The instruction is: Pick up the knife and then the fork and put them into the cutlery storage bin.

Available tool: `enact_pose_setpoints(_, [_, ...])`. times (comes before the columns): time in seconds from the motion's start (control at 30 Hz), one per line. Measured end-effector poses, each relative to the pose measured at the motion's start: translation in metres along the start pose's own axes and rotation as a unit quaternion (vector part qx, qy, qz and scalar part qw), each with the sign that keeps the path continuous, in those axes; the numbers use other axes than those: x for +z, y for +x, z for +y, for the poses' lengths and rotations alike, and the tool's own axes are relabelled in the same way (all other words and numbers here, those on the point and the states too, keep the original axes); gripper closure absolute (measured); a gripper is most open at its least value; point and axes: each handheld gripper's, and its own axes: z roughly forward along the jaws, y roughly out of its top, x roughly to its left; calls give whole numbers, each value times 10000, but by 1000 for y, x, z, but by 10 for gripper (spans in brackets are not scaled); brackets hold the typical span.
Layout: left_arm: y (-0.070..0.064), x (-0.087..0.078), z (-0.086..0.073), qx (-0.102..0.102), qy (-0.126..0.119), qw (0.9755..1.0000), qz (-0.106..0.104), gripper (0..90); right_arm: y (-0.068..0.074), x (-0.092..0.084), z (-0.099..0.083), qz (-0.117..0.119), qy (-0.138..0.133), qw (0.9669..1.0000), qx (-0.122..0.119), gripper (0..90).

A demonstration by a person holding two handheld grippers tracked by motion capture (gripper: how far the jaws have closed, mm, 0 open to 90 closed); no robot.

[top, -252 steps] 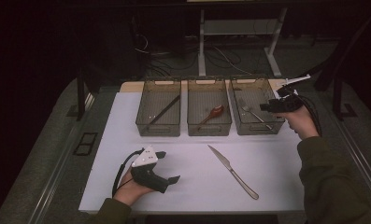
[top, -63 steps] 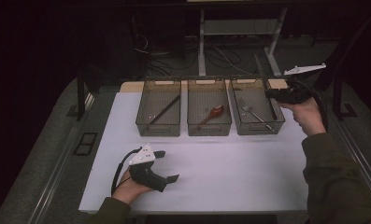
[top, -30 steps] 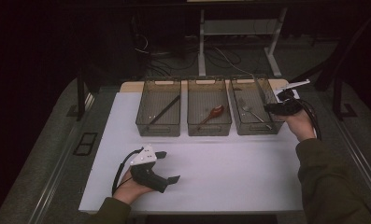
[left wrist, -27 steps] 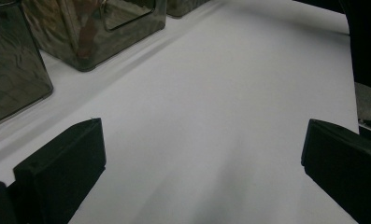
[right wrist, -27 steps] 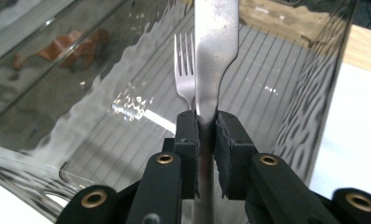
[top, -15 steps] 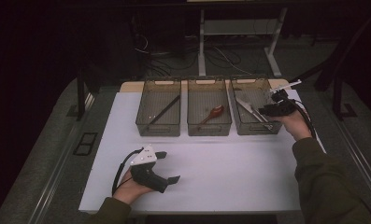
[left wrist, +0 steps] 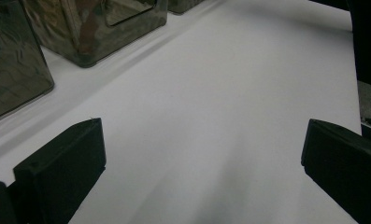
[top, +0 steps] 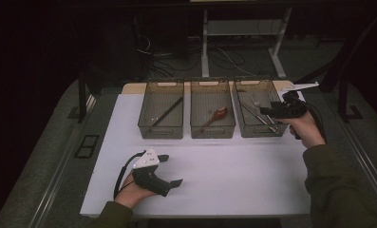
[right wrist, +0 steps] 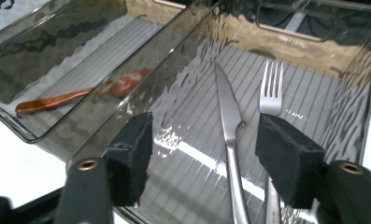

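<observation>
While the right gripper [right wrist: 204, 154] hangs over the right bin [top: 243, 91], its jaws have just been opening, and the knife [right wrist: 227, 116] lies loose beside the fork [right wrist: 270, 91]. The left gripper [top: 169, 171] rests on the surface [top: 233, 166], well short of that bin, jaws wide and empty.

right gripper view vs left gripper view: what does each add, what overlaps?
Right gripper view alone: a knife and a fork lying side by side in the bin under the right gripper, whose jaws have just been opening, nothing pressed between them; a reddish wooden spoon in the next bin.

Left gripper view alone: the left gripper, wide open over the bare white mat.

Both: tinted clear bins.
</observation>
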Motion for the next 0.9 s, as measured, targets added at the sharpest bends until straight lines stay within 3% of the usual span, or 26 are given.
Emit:
enact_pose_setpoints(0.27, [0, -1, -1, -8, 48, 10000, 55, 0, 18, -10, -9, 104, -236, 9996, -143, 277])
enact_pose_setpoints(0.47, [1, -1, -1, -22, 28, 10000, 64, 0, 33, -18, -18, 28, -437, 9987, -273, 204])
enact_pose_setpoints(0.9, [1, -2, -1, -23, 45, 9999, 108, 0, 65, -36, -47, 398, -676, 9956, -512, 182])
